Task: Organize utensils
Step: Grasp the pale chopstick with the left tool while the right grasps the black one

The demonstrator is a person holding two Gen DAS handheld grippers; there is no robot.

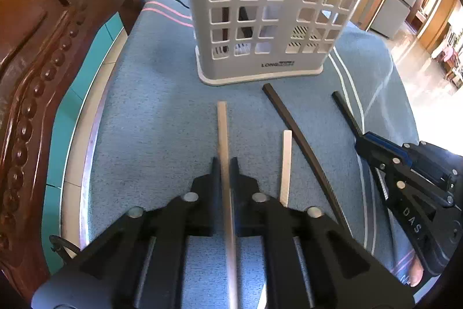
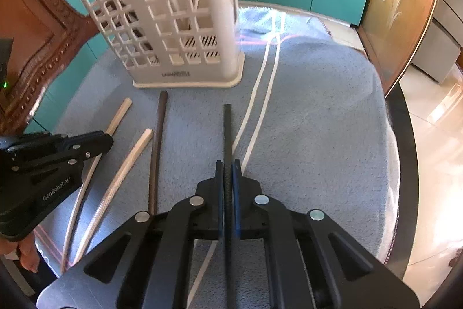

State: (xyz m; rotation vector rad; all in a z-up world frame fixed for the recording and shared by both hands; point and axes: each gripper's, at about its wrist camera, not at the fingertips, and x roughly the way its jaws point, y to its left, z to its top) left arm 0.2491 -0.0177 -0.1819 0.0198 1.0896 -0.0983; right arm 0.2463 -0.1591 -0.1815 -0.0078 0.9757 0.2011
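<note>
Both grippers clamped on sticks lying flat on the blue cloth, just in front of the white slotted holder [image 1: 260, 5]. Left gripper [image 1: 225, 164] pinches the pale chopstick [image 1: 222, 123]; right gripper [image 2: 228, 167] pinches the black chopstick [image 2: 227, 129]. Key relation — each stick's long axis runs along its gripper's fingers, far ends aimed at holder base, so they need tipping upright. Left stick's end looks nearer the holder. 2nd pale stick [image 1: 286, 161] and dark stick [image 1: 292, 129] loose between them.

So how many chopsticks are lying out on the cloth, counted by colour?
Light wooden chopsticks: 2
Dark chopsticks: 2
Total: 4
</note>
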